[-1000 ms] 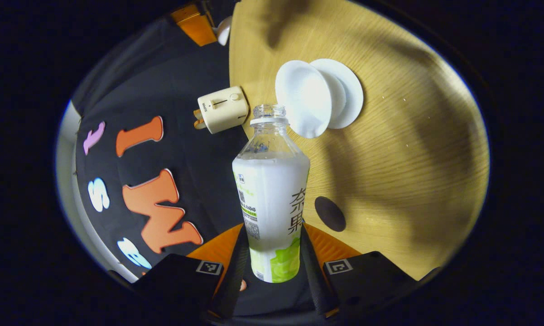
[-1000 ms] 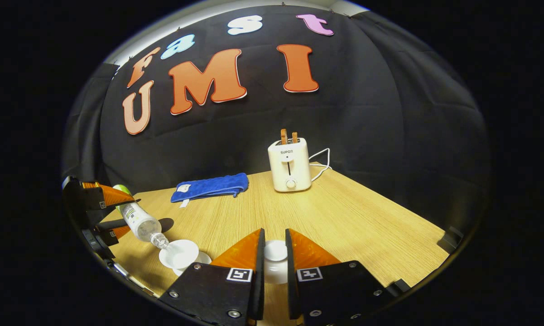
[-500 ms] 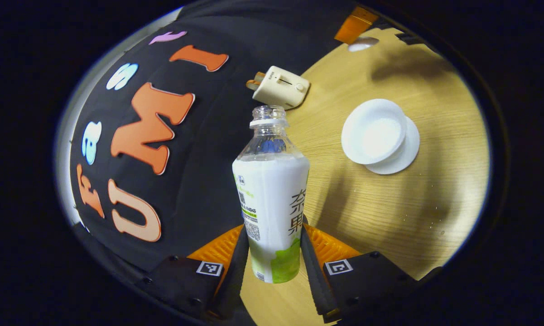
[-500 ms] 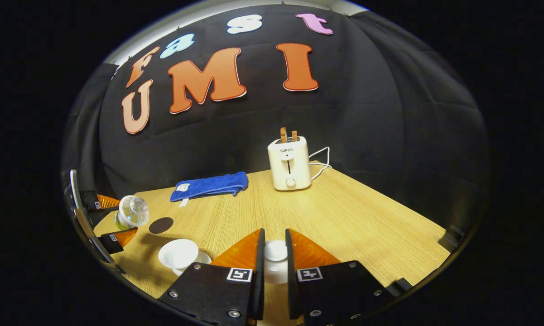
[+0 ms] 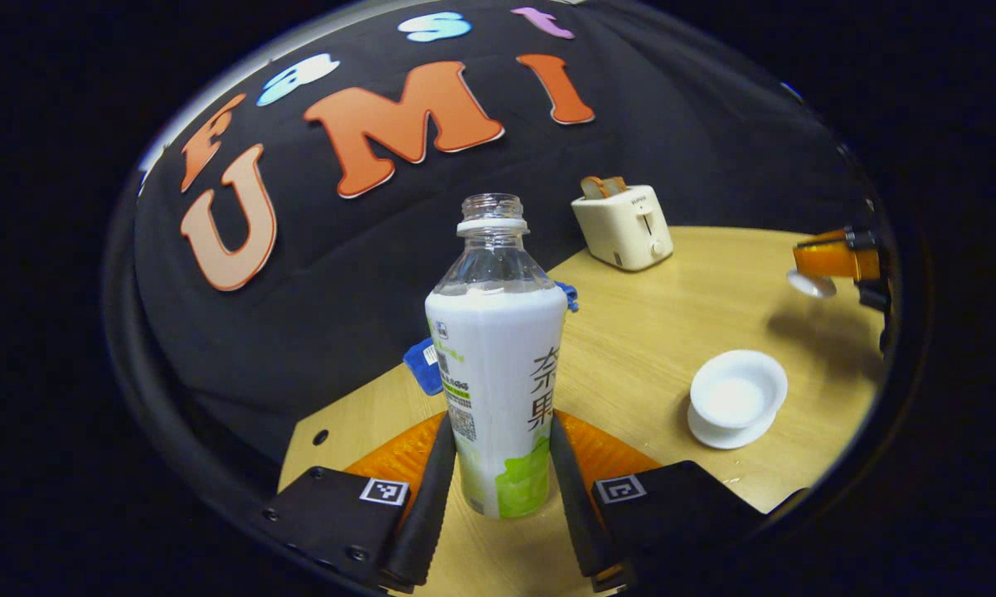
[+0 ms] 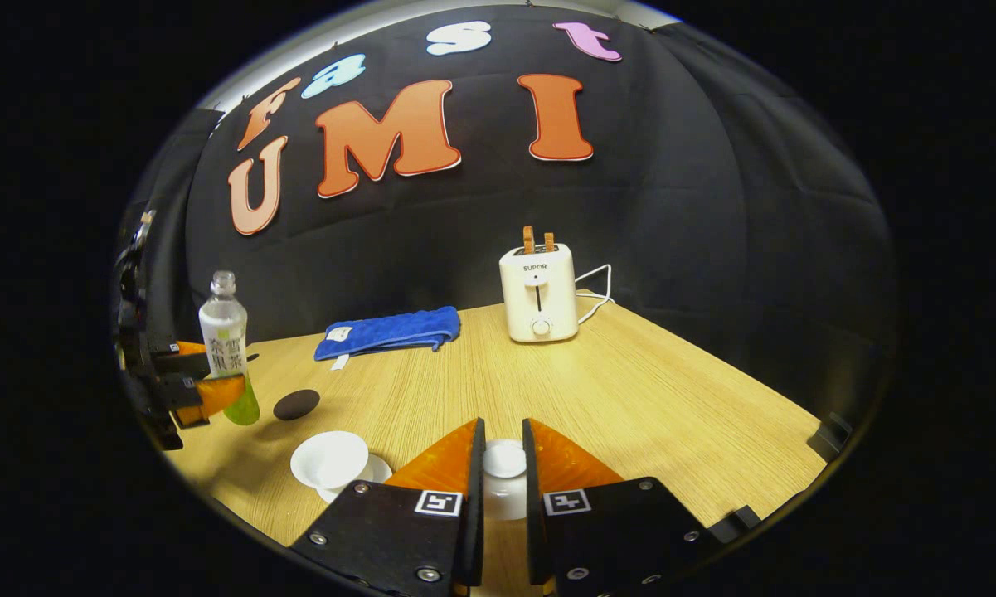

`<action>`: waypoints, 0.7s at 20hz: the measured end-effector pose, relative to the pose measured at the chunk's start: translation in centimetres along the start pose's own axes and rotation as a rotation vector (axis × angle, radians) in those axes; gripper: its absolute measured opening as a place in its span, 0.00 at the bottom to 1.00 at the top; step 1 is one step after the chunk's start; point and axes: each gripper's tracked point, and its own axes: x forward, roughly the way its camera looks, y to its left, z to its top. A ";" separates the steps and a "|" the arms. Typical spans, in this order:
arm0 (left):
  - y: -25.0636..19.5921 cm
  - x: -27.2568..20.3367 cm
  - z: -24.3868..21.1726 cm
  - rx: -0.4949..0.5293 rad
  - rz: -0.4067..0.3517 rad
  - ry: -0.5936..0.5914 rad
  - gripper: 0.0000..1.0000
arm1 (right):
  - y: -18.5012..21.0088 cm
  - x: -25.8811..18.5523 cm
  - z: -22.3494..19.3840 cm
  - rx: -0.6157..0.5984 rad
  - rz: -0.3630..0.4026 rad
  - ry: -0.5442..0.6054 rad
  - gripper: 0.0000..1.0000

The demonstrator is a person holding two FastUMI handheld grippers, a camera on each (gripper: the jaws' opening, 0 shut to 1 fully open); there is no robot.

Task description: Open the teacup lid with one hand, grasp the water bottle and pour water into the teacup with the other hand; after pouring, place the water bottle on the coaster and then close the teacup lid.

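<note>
The wooden table (image 6: 630,390) carries everything, with a toaster (image 6: 537,290) and a blue cloth (image 6: 390,332) at its far side, well apart from the work. The water bottle (image 5: 498,348) stands upright, uncapped, held off the table by the left gripper (image 5: 498,489), whose two fingers press on its lower body from either side. In the right gripper view the dark round coaster (image 6: 296,405) lies flat on the wood just beside and below the bottle, on the side toward the teacup (image 6: 329,461); the cup sits open on its saucer, nearer the camera than the coaster. Judging by this, pouring looks finished and the next step is setting the bottle down: it needs a short shift toward the cup and a straight descent, long axis kept vertical, and the left gripper is plainly the nearer one. The right gripper (image 6: 502,473) is closed on the teacup lid (image 6: 504,458), holding it above the table, off to the cup's side.
</note>
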 end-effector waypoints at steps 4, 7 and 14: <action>1.4 0.7 1.9 -0.177 0.023 -0.054 0.64 | 0.0 0.1 -0.2 0.003 0.004 0.004 0.22; 2.8 1.5 2.4 -0.284 0.033 -0.074 0.65 | -0.2 0.2 -0.3 0.006 0.000 0.008 0.22; 4.1 6.4 1.7 -0.303 0.076 -0.085 0.67 | -0.4 0.7 -0.8 0.005 -0.006 0.023 0.22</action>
